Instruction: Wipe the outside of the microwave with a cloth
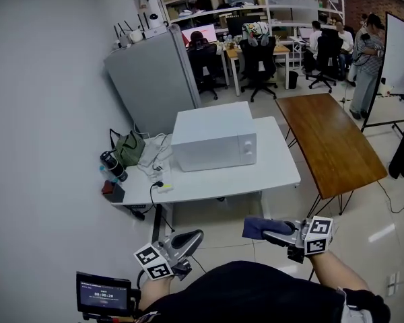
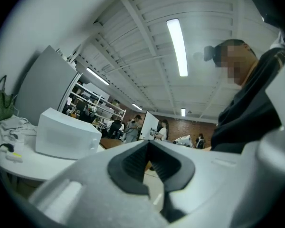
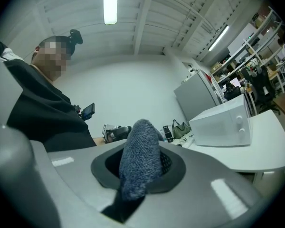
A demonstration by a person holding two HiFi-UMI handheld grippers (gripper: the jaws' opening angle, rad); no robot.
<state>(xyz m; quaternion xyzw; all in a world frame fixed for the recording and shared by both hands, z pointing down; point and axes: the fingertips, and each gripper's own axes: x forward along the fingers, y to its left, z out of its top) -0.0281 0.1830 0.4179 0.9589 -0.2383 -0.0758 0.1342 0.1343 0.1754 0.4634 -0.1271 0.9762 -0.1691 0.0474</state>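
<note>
Microwave (image 1: 214, 138), white, boxy: set on the white table (image 1: 276, 177), toward its rear-left part; long axis running left to right across the head view; front face with two knobs turned toward the person, knobs at the right end.

Cloth (image 1: 262, 227), dark blue, knitted: pinched in the right gripper (image 1: 277, 233), bunched and standing up between the pads in the right gripper view, free end pointing leftward in the head view.

Left gripper (image 1: 190, 239): pressed together at the tips, nothing between; held low, in front of the table's near edge.

Bearing for the coming move: microwave ahead of and slightly left of the cloth-bearing gripper, well apart from it, no contact with any face yet. Knob end judged the closest face to the cloth; left gripper more squarely below the casing's left half, but bare. Reach forward over the table edge likely needed first.
</note>
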